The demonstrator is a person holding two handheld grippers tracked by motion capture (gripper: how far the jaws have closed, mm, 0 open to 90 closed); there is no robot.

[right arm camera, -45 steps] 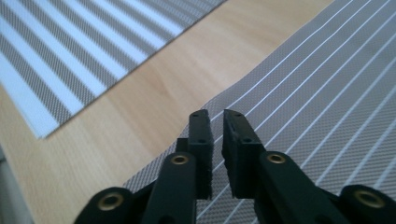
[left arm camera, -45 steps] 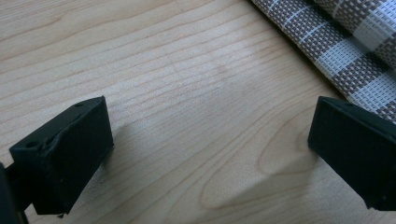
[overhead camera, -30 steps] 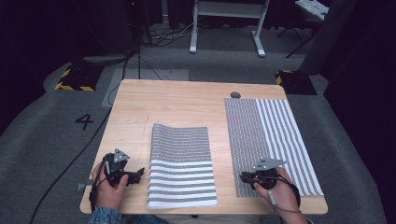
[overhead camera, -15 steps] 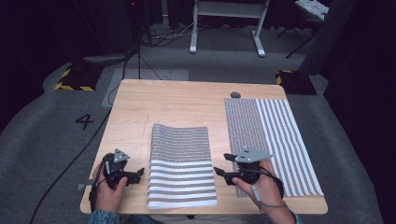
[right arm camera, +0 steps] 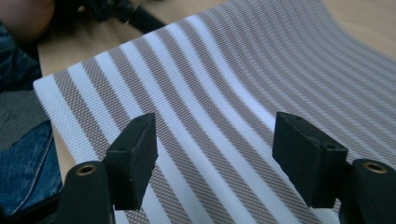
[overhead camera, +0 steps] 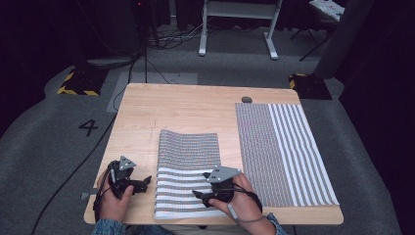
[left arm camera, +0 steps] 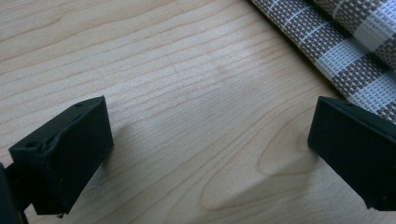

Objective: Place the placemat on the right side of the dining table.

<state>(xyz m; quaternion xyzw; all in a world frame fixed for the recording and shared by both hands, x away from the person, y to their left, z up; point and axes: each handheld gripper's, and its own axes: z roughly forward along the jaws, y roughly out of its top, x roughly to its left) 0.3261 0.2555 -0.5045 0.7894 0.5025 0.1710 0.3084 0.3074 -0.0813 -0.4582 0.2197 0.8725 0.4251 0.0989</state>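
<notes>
A folded mat [overhead camera: 188,171] of brown-and-white weave lies in the middle of the wooden table [overhead camera: 195,107], its broad white stripes toward me. My right gripper [overhead camera: 198,195] hovers over its near right part, pointing left. In the right gripper view the jaws [right arm camera: 215,154] stand wide apart above the stripes [right arm camera: 210,93]; they have just been opening and hold nothing. My left gripper [overhead camera: 144,182] rests just left of the mat. Its jaws [left arm camera: 210,149] are open over bare wood, with the mat's edge [left arm camera: 355,42] beyond them.
A larger mat [overhead camera: 284,152] lies flat along the table's right side. A small grey object [overhead camera: 246,99] sits near the far edge. Cables and a "4" marking [overhead camera: 89,127] are on the floor at left. Blue jeans [right arm camera: 23,154] show below the near edge.
My right hand has moved left from the near corner of the flat mat to over the folded mat, and its jaws have opened. The left hand has stayed put.
</notes>
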